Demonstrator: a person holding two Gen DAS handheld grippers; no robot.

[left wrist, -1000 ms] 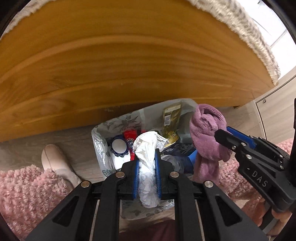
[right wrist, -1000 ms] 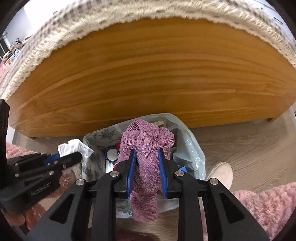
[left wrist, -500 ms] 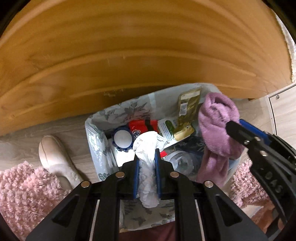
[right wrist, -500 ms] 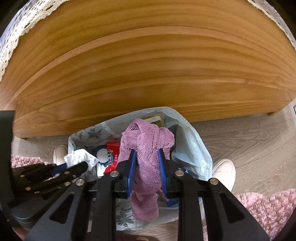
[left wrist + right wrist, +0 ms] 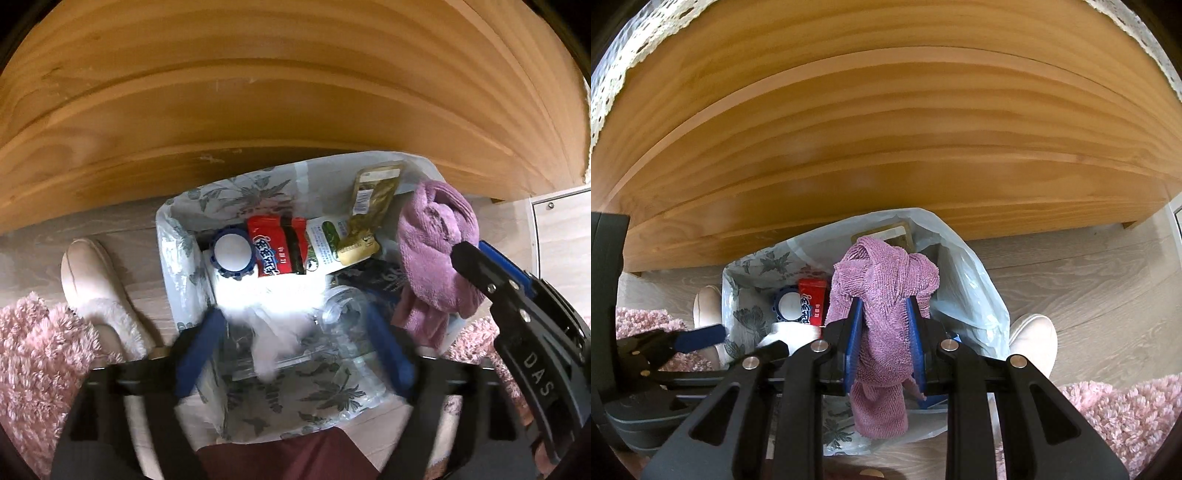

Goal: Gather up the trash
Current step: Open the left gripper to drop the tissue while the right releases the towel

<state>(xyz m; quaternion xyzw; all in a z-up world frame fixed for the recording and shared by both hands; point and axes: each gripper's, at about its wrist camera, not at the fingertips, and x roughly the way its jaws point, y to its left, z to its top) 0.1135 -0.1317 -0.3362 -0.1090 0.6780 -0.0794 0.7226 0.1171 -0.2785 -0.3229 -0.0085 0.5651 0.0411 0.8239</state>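
Observation:
A bin lined with a floral plastic bag point(image 5: 173, 266) stands on the floor below both grippers. My left gripper point(image 5: 291, 325) hangs over it with its jaws opening wide. A white crumpled tissue point(image 5: 266, 336), blurred, sits loose between them with neither pad touching it. My right gripper point(image 5: 882, 306) is shut on a purple cloth point(image 5: 882, 280), which bunches above the pads and hangs below them over the bag's right side point(image 5: 964, 288). The cloth point(image 5: 432, 251) and the right gripper's fingertips point(image 5: 465, 254) show at the right of the left wrist view. The left gripper point(image 5: 738, 341) shows at the lower left of the right wrist view.
Inside the bag lie a red snack packet point(image 5: 277, 247), a blue-rimmed white lid point(image 5: 232, 253), a gold pouch point(image 5: 369, 214) and clear plastic point(image 5: 340, 314). A wooden furniture panel point(image 5: 258, 92) rises just behind. A person's slippers point(image 5: 88, 280) point(image 5: 1034, 339) and a pink shaggy rug point(image 5: 33, 362) flank the bin.
My left gripper has sprung open and let go of the white tissue, which is dropping toward the bag. Both grippers have sunk closer to the bin. The right gripper still grips the purple cloth.

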